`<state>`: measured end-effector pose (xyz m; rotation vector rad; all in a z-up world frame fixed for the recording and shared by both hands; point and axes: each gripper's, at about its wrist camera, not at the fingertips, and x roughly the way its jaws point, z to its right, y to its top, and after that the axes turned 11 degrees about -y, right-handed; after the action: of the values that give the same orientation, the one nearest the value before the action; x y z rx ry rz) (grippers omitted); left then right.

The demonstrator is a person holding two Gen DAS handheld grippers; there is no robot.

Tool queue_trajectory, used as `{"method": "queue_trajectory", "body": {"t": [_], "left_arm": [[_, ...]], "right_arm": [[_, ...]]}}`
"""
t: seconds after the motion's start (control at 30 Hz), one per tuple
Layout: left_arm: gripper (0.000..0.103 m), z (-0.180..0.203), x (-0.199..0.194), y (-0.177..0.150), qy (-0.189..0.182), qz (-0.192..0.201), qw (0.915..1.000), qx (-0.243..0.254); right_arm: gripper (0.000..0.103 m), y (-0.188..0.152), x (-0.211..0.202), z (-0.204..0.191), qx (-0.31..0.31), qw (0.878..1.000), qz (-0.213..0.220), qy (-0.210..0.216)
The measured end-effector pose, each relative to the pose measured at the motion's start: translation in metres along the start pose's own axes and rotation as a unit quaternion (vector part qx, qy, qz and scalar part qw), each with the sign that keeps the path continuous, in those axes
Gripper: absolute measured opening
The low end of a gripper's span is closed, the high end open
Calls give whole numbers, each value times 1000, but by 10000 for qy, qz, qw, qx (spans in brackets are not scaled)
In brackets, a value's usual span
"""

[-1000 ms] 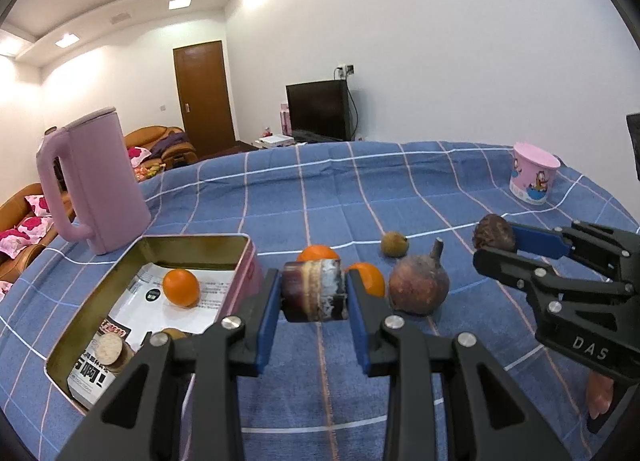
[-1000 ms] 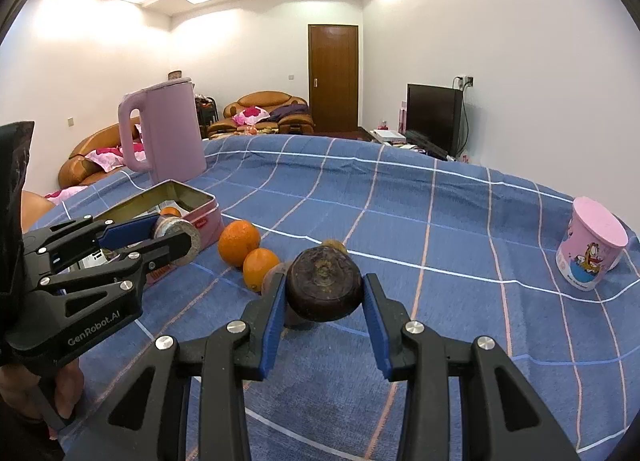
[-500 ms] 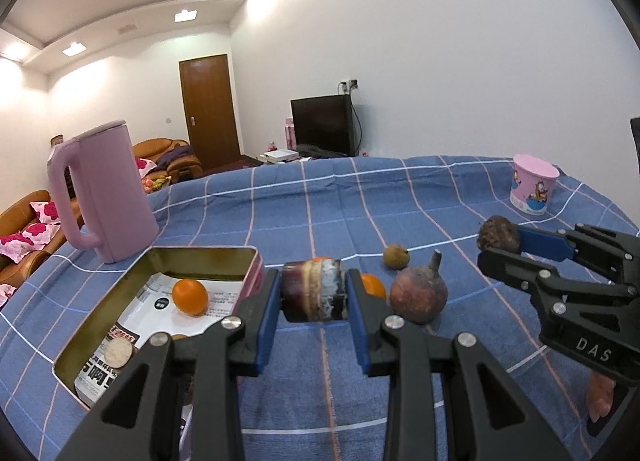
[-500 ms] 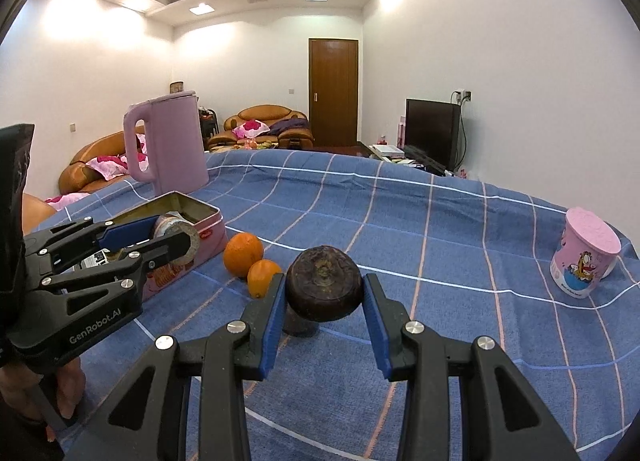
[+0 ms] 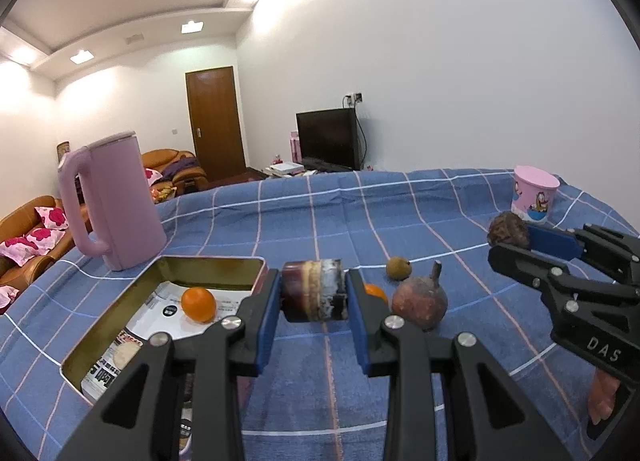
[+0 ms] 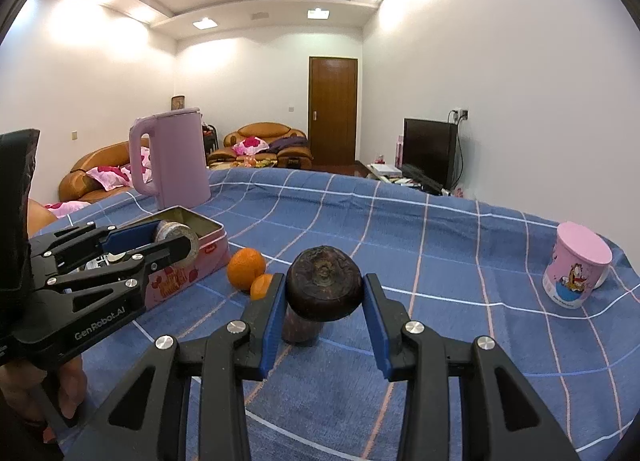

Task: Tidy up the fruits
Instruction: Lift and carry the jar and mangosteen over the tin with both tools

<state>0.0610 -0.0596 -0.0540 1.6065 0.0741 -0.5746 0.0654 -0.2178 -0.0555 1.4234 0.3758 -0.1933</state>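
Blue checked cloth covered the table in the left wrist view, and above it the left gripper was clamped on a dark cut piece of fruit with banded brown and white layers. Just left of it lay an open gold tin holding an orange on printed paper. Right of the gripper sat a reddish mangosteen, with a small brown fruit farther off and part of another orange showing behind the right finger. A pink kettle stood at far left and a pink cartoon cup at far right. In the right wrist view, the right gripper was closed on a dark round fruit, held above the cloth. Two oranges lay near the tin's pink side. The left gripper reached in from the left over the tin, gripping its piece. The cup stood at right, the kettle far left.
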Motion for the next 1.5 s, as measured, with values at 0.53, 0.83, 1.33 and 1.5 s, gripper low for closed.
{"method": "queue_trajectory", "body": {"t": [0.53, 0.83, 1.33, 1.5], "left_arm": [[34, -3, -3, -1, 2, 0, 10000, -63], [34, -14, -5, -2, 27, -92, 9999, -109], [34, -61, -16, -4, 333, -191, 9986, -357], [34, -80, -19, -1, 479, -180, 9977, -448]], "right_arm": [[40, 4, -2, -16, -156, 9999, 58, 16], [40, 9, 9, -43, -340, 9993, -53, 160], [40, 24, 27, -86, -568, 9973, -123, 452], [40, 34, 31, -104, -643, 9960, -75, 615]]}}
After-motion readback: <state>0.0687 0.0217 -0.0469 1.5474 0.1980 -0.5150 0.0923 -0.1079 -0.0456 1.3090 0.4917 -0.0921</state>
